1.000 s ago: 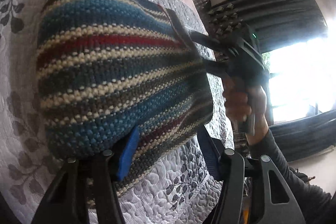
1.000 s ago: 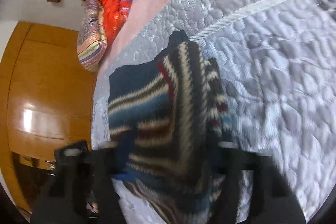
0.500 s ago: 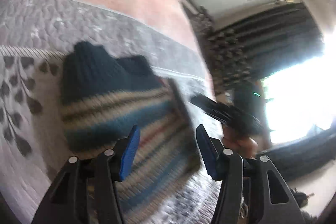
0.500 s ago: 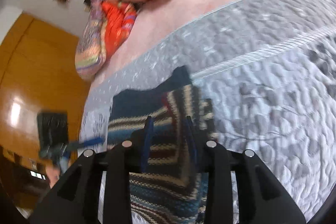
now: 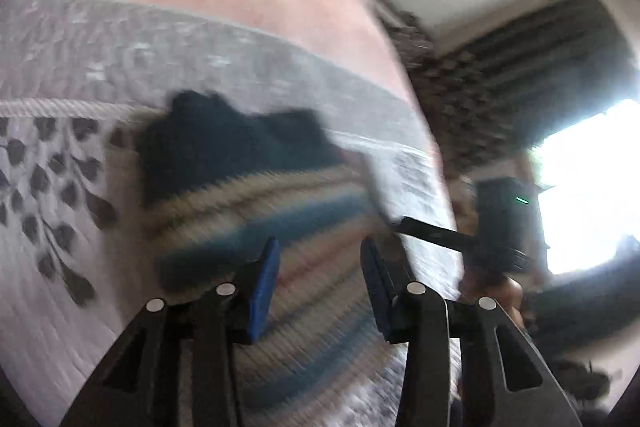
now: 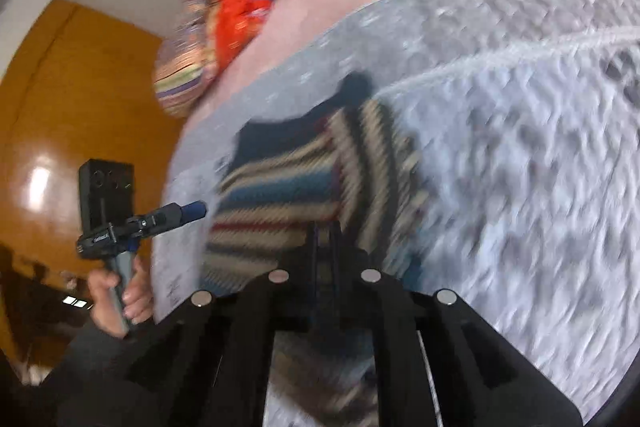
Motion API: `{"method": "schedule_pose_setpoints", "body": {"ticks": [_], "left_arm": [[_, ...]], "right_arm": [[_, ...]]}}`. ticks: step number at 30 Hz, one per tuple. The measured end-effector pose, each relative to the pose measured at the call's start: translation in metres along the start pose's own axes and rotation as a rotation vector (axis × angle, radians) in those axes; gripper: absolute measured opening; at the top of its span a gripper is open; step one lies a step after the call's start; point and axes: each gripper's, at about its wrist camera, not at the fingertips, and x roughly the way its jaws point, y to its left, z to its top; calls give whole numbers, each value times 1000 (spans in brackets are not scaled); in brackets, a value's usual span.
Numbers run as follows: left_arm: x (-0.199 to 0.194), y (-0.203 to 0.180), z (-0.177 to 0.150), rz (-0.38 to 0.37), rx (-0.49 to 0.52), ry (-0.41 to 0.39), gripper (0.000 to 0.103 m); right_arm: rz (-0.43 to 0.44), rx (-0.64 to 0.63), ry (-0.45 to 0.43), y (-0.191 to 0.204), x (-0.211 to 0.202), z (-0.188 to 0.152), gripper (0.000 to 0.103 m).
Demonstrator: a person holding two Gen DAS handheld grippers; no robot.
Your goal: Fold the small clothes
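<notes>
The left gripper hangs with its blue pads apart above the striped sweater. The right gripper looks closed, apparently on nothing, though blur obscures it. The sweater lies folded on the grey quilt.

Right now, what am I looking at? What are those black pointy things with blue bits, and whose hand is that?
There is no robot here. A person holds a pair of tongs in each hand, and each pair has a small camera that looks along its two fingers. One picture comes from the left tongs, which are open, with blue pads. The other comes from the right tongs, which are closed with nothing that I can see between them. In that picture you also see the person's left hand around its handle. On the grey quilt lies a folded striped sweater. Neither pair is holding it. The pictures are blurry.
</notes>
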Motion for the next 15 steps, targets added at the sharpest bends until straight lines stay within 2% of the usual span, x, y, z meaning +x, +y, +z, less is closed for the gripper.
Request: {"method": "schedule_pose_setpoints", "body": {"ticks": [1,2,3,4,5,7,8,9,10,13,14,15], "left_arm": [[1,-6,-10,-31,18,16,42],[6,-9,-20,-17,36,35,42],[13,-7,-24,28,47,42,42],[22,0,-28,91,45,56,39],[34,13,-32,114,26,73,32],[39,23,-34,131,-1,67,25],[34,20,-32,129,-10,56,28],[30,17,-32,120,-14,46,32],[23,11,-34,104,-9,35,35],[6,-18,-57,13,71,41,38],[9,-23,-63,25,96,54,38],[13,-26,-70,59,124,74,38]], "right_arm": [[-4,-12,12,3,1,-8,6],[-22,-19,26,4,2,-14,6],[-81,-16,47,-2,12,-18,0],[-107,-9,56,-5,22,-18,0],[-101,15,56,-12,25,-20,0],[-92,49,41,-11,18,-19,0],[-98,34,31,-4,14,-20,0],[-81,16,20,7,4,-24,7],[-60,5,12,14,0,-26,7],[-20,-21,1,25,-22,-53,7],[-20,-20,8,24,-22,-59,7],[-37,-14,22,19,-18,-65,1]]}}
